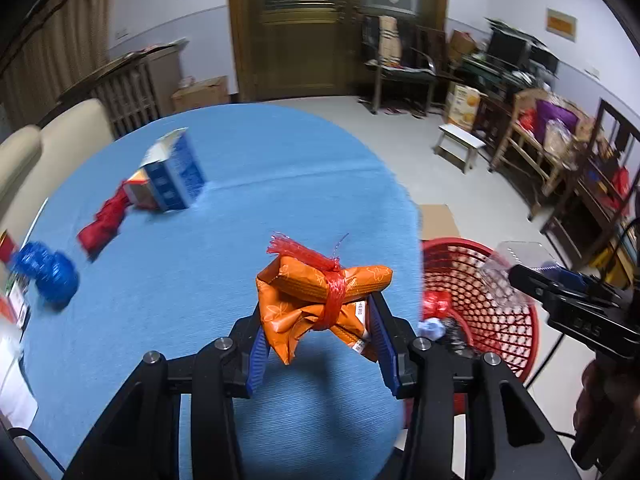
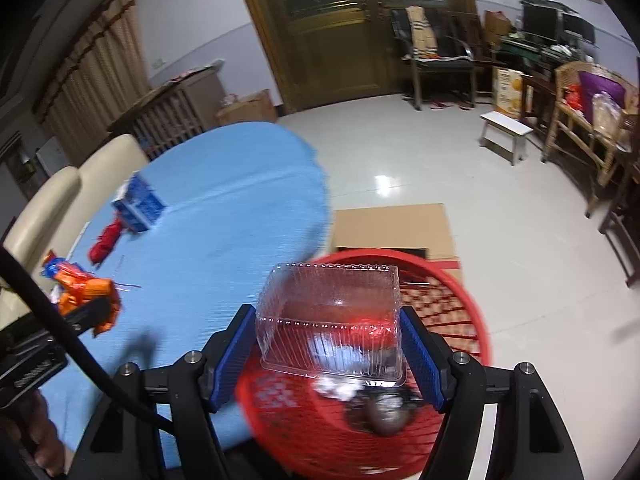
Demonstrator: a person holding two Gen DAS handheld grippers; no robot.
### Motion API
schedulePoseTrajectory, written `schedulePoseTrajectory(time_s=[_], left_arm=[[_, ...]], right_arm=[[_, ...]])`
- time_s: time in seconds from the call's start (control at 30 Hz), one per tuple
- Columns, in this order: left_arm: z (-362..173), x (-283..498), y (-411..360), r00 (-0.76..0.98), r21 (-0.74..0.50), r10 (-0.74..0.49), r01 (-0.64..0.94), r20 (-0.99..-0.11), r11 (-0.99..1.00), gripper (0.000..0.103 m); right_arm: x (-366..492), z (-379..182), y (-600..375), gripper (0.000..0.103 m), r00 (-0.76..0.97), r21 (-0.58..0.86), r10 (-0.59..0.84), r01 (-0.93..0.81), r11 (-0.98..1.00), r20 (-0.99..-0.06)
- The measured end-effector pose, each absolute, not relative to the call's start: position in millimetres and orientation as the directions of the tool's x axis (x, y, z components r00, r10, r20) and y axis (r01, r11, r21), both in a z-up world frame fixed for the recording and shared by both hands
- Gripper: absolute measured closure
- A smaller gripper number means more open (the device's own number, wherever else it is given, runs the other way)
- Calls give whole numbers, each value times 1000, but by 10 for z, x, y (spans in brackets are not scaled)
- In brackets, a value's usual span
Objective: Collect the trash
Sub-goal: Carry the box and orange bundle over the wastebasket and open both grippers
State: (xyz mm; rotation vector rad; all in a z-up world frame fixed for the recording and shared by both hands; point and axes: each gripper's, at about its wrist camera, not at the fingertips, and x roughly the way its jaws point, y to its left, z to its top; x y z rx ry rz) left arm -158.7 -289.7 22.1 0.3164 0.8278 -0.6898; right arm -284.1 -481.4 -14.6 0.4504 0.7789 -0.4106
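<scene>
Holding a clear plastic clamshell box (image 2: 330, 320) between my right gripper (image 2: 328, 356) pads, I hang it straight over the red basket (image 2: 460, 300), whose open mouth lies directly below and just beyond my fingers. The box's long axis runs across, pad to pad, so as I read it the drop turns on one thing only: the box is already above the rim, with nothing between it and the scraps at the basket bottom.

My left gripper (image 1: 320, 344) is clamped on an orange wrapper bundle (image 1: 316, 300) tied with red netting, its long side also lying across the jaws. That bundle sits over the blue table (image 1: 240, 208), to the table side of the basket and beside its rim, so my right hand is the nearer one and the left needs to swing sideways past the table edge.

Farther from the basket, across the table, lie a blue crumpled thing (image 1: 48, 276), a red wrapper (image 1: 104, 224) and a blue-and-white carton (image 1: 176, 176) touching it, all waiting. Beyond the basket on the floor, a flat cardboard sheet (image 2: 392, 228); it blocks nothing.
</scene>
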Motion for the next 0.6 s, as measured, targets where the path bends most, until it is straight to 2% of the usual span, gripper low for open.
schedulePoseTrajectory(time_s=[0.3, 0.6], left_arm=[[145, -1828, -3356, 428, 16, -460, 746, -778, 666, 56], [93, -1894, -3544, 409, 23, -452, 761, -793, 648, 55]], right_arm=[[-2970, -434, -5211, 28, 576, 210, -199, 564, 799, -792], [-2941, -561, -5391, 18, 539, 211, -177, 581, 786, -823]])
